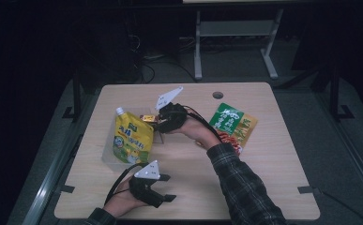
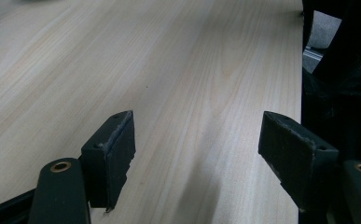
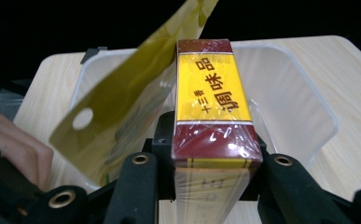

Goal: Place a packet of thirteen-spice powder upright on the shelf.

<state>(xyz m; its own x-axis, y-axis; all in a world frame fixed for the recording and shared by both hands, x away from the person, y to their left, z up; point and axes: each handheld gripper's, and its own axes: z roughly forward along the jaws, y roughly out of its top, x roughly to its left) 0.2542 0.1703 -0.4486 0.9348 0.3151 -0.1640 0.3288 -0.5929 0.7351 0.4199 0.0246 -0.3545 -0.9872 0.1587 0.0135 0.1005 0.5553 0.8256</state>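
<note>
My right gripper [image 1: 158, 121] is shut on a small maroon and yellow seasoning box [image 1: 147, 119] wrapped in clear film, at the right edge of a clear plastic tray [image 1: 108, 157]. In the right gripper view the box [image 3: 213, 88] points into the tray [image 3: 288, 88], beside a yellow spouted pouch [image 3: 122, 107] that leans in the tray's left part. From above, the pouch [image 1: 132, 138] lies in the tray with its white cap at the far end. My left gripper [image 1: 170, 188] rests open near the table's front edge, its jaws wide apart over bare wood [image 2: 197, 135].
A green and orange snack packet [image 1: 233, 123] lies flat on the right half of the table, by the person's right forearm. A round cable hole [image 1: 217, 95] sits near the far edge. Metal table legs [image 1: 269, 51] stand on the floor beyond.
</note>
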